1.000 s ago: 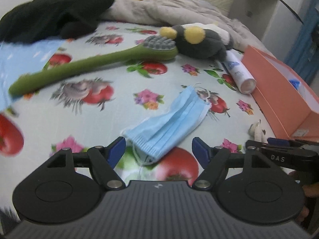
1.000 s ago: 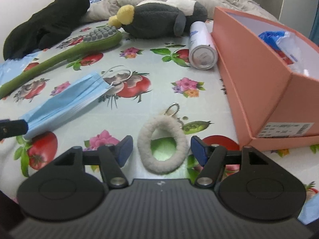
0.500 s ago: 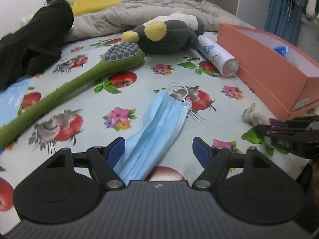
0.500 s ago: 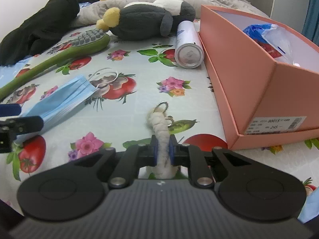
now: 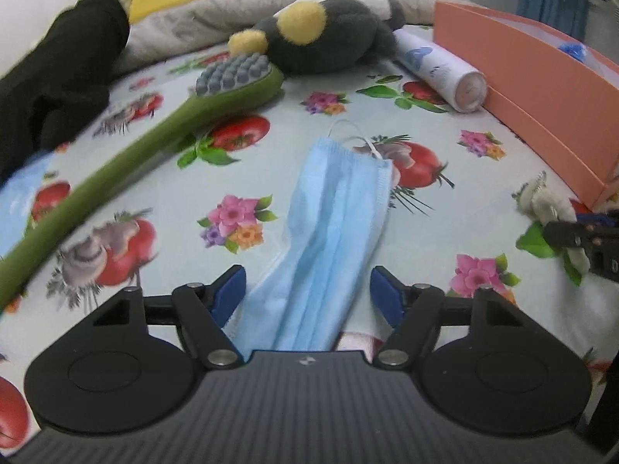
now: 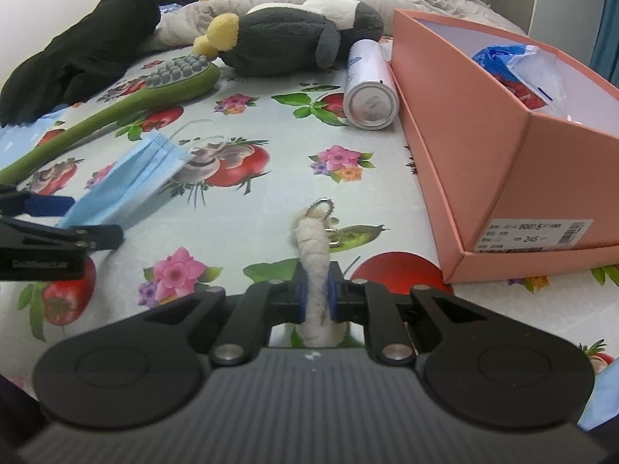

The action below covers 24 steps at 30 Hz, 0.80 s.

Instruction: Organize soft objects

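Observation:
A blue face mask (image 5: 332,232) lies on the flowered bedsheet, its near end between the blue pads of my left gripper (image 5: 307,294). The jaws are closing and the pads do not touch the mask. My right gripper (image 6: 317,295) is shut on a fluffy white ring keychain (image 6: 313,239), squeezed flat between its pads, metal clasp pointing away. The mask (image 6: 127,181) and the left gripper's fingertips (image 6: 96,237) show at the left of the right wrist view. The keychain (image 5: 545,203) shows at the right of the left wrist view.
A pink open box (image 6: 503,147) holding a blue plastic bag stands to the right. A white spray can (image 6: 369,85), a grey and yellow plush toy (image 6: 286,44), a green long-handled brush (image 6: 116,112) and black clothing (image 6: 77,62) lie farther back on the bed.
My right gripper closed on the white ring, flattening it. My left gripper swung round until the mask lies lengthwise between its jaws, which have narrowed a little.

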Available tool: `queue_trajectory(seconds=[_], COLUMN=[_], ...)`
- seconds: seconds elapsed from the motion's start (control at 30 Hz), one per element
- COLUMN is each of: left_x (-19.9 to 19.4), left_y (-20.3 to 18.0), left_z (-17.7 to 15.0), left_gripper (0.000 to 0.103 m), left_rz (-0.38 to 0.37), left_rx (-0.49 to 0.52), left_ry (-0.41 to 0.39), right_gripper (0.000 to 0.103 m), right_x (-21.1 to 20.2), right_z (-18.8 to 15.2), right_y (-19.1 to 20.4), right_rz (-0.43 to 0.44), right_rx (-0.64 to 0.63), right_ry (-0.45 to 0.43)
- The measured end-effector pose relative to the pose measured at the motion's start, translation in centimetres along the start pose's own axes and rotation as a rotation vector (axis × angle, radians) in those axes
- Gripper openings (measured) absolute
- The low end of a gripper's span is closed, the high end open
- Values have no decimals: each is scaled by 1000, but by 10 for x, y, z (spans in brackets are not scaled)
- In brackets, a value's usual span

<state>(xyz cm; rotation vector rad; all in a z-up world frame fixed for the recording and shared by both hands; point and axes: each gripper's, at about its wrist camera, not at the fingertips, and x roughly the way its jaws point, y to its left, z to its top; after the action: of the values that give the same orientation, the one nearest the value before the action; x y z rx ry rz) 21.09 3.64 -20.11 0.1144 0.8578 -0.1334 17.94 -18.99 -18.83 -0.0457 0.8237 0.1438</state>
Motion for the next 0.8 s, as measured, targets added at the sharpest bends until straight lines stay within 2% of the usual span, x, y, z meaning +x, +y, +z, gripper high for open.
queue_trajectory(seconds=[0.17,0.23,0.33,0.8], left_x=[4,4,1,-26], left_y=[-4,-4,-8,-2], left_z=[7,10,11,1], left_gripper=[46,28,13,11], left_rz=[-13,-32,-44,-90], left_rx=[18,0,-2,-217], left_ry=[10,20,33,34], right_gripper=[13,13,13,12], right_x=[1,2,1,-8], right_z=[4,5,5,19], right_y=[2,2,3,6], right_rz=[20,26,33,72], right_rx=[17,31,34,31], right_ry=[16,20,24,50])
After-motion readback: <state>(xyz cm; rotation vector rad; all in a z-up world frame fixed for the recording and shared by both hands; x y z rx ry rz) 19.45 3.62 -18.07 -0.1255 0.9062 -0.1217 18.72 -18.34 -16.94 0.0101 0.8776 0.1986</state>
